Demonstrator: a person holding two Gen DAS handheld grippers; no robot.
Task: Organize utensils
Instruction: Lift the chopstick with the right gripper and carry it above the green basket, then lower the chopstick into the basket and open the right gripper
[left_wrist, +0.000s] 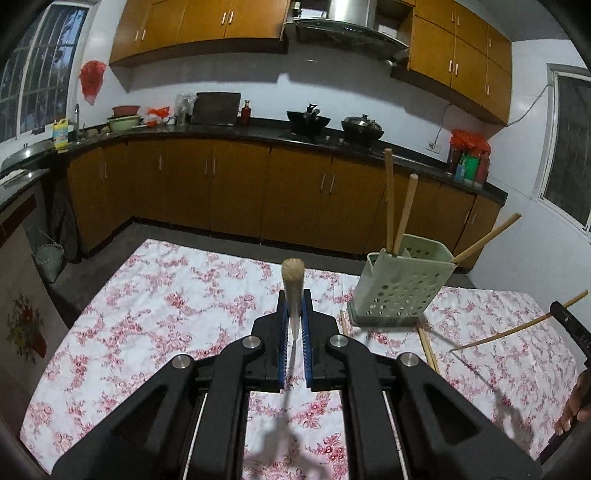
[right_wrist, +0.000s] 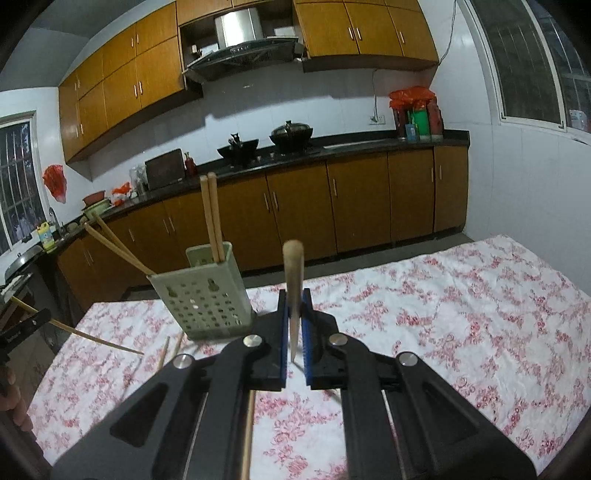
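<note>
Green holder (left_wrist: 400, 282) contains upright chopsticks (left_wrist: 397, 206); each tool (left_wrist: 294, 317) (right_wrist: 294, 314) grips one chopstick.

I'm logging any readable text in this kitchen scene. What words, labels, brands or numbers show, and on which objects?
No text can be read with confidence.
Yellow detergent bottle by the sink: printed label, too blurred to read.
Right tool seen at the left camera's edge: pale marking on its black body, too small and cut off to read.
Bottles at the counter's end: labels too small to read.
Green utensil holder: no print visible.
</note>
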